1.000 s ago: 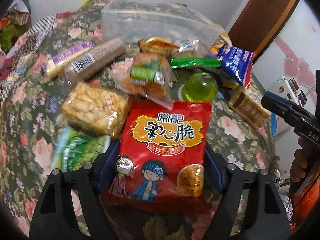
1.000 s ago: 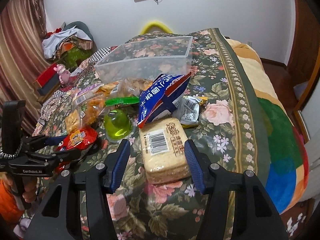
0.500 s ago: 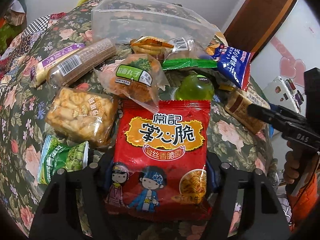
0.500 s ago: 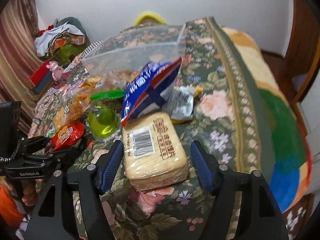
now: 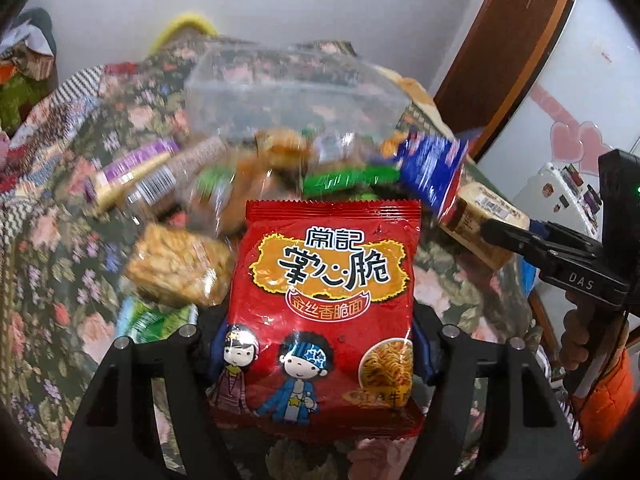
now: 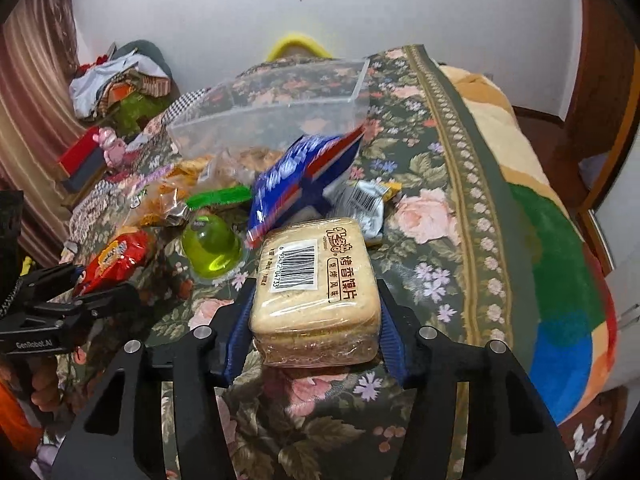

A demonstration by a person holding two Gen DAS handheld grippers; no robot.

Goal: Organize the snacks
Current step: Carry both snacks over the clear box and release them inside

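Note:
My left gripper (image 5: 320, 344) is shut on a red noodle snack bag (image 5: 324, 280) and holds it lifted above the floral bedspread. My right gripper (image 6: 312, 320) is shut on a clear-wrapped pack of toasted bread slices (image 6: 316, 276), raised a little off the bed. The bread pack also shows at the right of the left wrist view (image 5: 480, 220), and the red bag at the left of the right wrist view (image 6: 116, 258). A clear plastic bin (image 6: 272, 116) stands open behind the snack pile; it also shows in the left wrist view (image 5: 292, 92).
On the bed lie a blue snack bag (image 6: 300, 172), a green jelly cup (image 6: 212, 248), a silver packet (image 6: 360, 204), a green stick pack (image 6: 218, 198), a peanut-brittle pack (image 5: 180, 268), a green pea bag (image 5: 156, 320) and a long biscuit tube (image 5: 160, 184).
Both grippers closed on their snacks and lifted them: the left raised the red bag, the right closed on the bread pack and picked it up.

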